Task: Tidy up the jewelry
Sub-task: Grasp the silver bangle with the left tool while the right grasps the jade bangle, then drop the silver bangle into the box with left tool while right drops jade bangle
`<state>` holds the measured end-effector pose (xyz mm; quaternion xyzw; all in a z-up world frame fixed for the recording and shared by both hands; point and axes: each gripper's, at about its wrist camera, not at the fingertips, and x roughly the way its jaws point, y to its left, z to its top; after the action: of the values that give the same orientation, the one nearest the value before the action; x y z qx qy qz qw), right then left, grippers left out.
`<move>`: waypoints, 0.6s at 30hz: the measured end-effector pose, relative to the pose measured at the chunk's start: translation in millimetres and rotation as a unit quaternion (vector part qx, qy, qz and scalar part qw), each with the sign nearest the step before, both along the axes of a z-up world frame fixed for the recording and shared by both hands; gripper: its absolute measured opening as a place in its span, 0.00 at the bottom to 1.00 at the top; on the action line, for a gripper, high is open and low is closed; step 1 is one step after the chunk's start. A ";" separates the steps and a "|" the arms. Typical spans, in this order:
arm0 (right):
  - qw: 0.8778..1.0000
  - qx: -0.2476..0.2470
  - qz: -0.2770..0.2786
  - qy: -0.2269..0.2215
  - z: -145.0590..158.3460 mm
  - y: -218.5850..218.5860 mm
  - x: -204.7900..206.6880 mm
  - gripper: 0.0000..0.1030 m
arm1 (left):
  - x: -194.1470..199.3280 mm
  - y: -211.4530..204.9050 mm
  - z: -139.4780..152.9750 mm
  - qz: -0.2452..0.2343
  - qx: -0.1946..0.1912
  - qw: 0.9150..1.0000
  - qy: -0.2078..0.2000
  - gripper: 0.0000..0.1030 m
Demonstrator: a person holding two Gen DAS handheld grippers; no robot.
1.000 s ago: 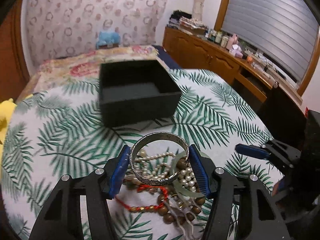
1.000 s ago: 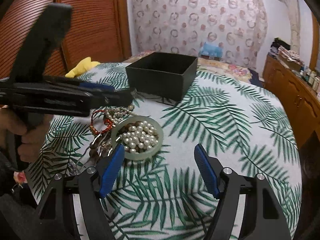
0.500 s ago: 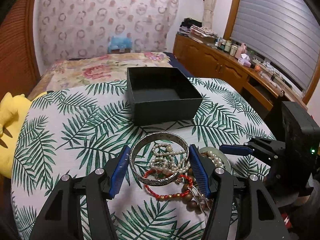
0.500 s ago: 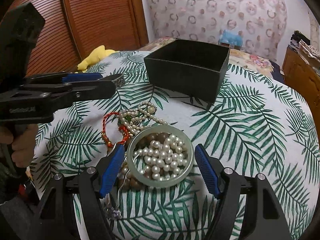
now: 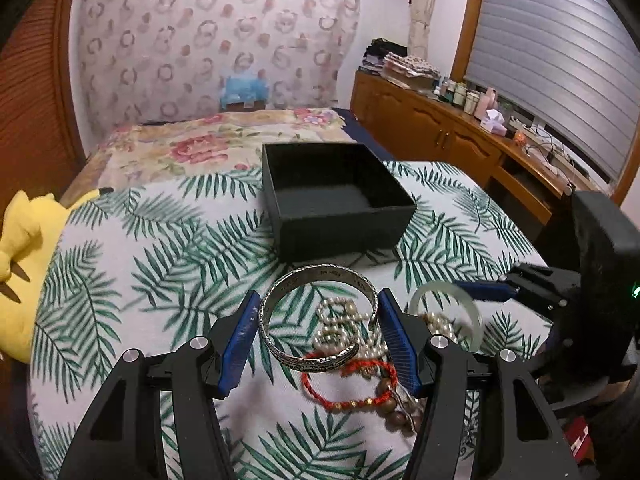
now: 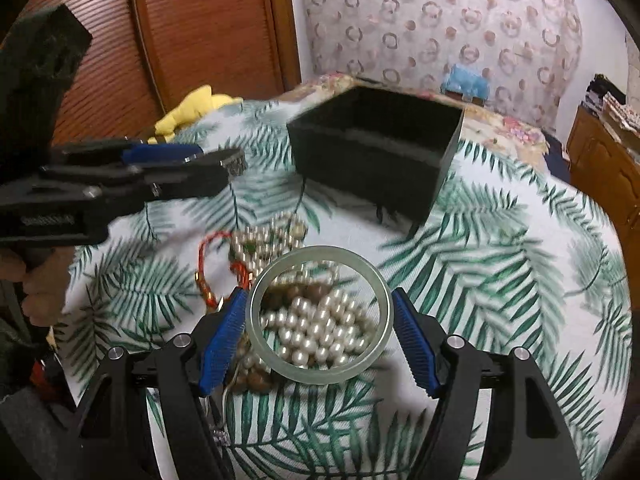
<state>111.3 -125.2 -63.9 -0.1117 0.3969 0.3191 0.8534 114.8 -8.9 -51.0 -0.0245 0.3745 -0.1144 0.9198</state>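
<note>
Both tongs have swung in toward the black box (image 5: 336,200) over the last second. The left tongs (image 5: 318,336) are clamped on the silver cuff (image 5: 316,320). The right tongs (image 6: 320,336) now straddle the jade bangle (image 6: 320,312); can't tell if they're pinching it yet. Box is empty, so nothing's sorted. Pearls (image 6: 316,332) and red cord (image 5: 348,384) lie piled on the palm-print bench (image 5: 140,280), with a bed (image 5: 200,148) and wooden cabinets (image 5: 440,136) behind.

Stamped marks inside the silver bangle (image 5: 318,322) are too small to read.
</note>
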 end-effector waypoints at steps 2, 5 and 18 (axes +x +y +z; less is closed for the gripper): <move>1.000 -0.002 -0.003 -0.012 9.4 -1.3 6.8 0.72 | 4.7 1.2 5.6 0.001 0.003 1.000 -0.005 0.56; 1.000 -0.003 -0.011 -0.026 21.3 -6.8 20.7 0.72 | 15.8 2.4 12.0 0.003 0.009 1.000 -0.010 0.56; 0.997 0.006 -0.062 -0.056 51.6 -32.1 77.8 0.72 | 88.2 -15.2 17.9 0.004 0.029 1.000 -0.006 0.56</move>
<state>189.1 -157.3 -12.3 -0.0992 0.3527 0.2617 0.8929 203.0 -24.2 -33.2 0.0017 0.3718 -0.1000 0.9229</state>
